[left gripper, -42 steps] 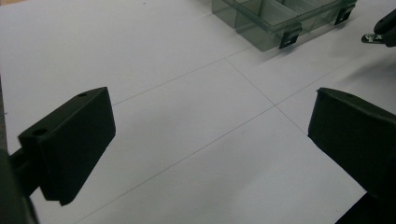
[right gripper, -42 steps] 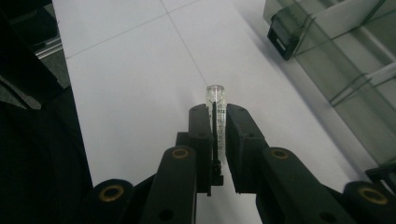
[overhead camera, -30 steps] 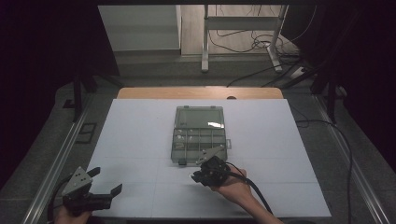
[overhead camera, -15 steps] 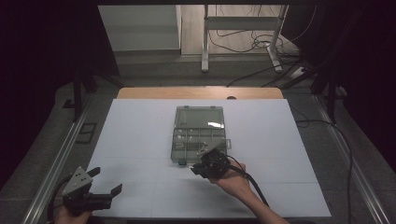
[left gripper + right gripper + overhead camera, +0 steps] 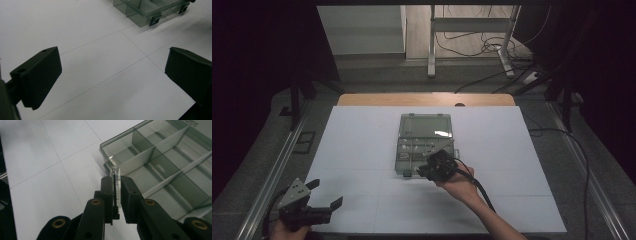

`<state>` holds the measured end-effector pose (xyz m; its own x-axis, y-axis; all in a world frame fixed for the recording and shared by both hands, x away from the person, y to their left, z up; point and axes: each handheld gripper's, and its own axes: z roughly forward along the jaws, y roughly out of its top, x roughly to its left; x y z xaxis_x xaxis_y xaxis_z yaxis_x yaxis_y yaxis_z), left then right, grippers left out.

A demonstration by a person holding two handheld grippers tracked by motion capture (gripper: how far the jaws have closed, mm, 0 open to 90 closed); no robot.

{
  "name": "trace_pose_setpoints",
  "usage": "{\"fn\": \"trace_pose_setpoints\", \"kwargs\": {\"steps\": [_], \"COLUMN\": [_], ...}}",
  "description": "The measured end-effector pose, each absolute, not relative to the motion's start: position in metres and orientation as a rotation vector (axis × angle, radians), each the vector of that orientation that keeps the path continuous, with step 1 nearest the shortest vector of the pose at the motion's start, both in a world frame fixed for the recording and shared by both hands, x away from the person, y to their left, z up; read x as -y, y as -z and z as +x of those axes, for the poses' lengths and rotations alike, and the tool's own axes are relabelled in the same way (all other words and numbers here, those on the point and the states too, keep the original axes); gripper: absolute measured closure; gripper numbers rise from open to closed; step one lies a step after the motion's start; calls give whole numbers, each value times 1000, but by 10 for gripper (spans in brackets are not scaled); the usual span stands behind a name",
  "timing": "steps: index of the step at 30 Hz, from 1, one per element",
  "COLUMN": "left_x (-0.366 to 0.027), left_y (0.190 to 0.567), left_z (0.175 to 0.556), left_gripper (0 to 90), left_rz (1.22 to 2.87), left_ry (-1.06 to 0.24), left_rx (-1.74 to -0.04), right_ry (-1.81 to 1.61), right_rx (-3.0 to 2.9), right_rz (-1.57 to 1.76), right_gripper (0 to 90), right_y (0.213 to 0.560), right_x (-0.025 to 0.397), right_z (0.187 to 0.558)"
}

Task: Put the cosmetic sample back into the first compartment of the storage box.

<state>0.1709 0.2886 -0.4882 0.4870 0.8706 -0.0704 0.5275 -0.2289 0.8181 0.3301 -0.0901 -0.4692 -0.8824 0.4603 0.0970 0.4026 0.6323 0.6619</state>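
In the high view, the right gripper (image 5: pixel 435 167) is held over the near edge of a clear compartment box (image 5: pixel 426 143) that lies open at the middle of the white table (image 5: pixel 357 145); the left gripper (image 5: pixel 310 207) is seen at the near left corner, well apart. In the left gripper view, its jaws are spread wide above bare table. In the right gripper view, a small clear tube (image 5: pixel 116 185) is pinched upright between the jaws, just before the box's corner compartment.
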Motion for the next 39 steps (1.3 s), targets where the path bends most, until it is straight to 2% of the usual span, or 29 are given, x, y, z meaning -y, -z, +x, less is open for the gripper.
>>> {"fn": "trace_pose_setpoints", "kwargs": {"steps": [39], "left_x": [-288], "left_y": [488], "left_z": [172], "left_gripper": [14], "left_rz": [1913], "left_ry": [-514], "left_rx": [-1155], "right_ry": [-1123], "right_rx": [-2682], "right_rz": [818], "right_gripper": [809], "right_y": [469], "right_x": [60], "right_z": [377]}}
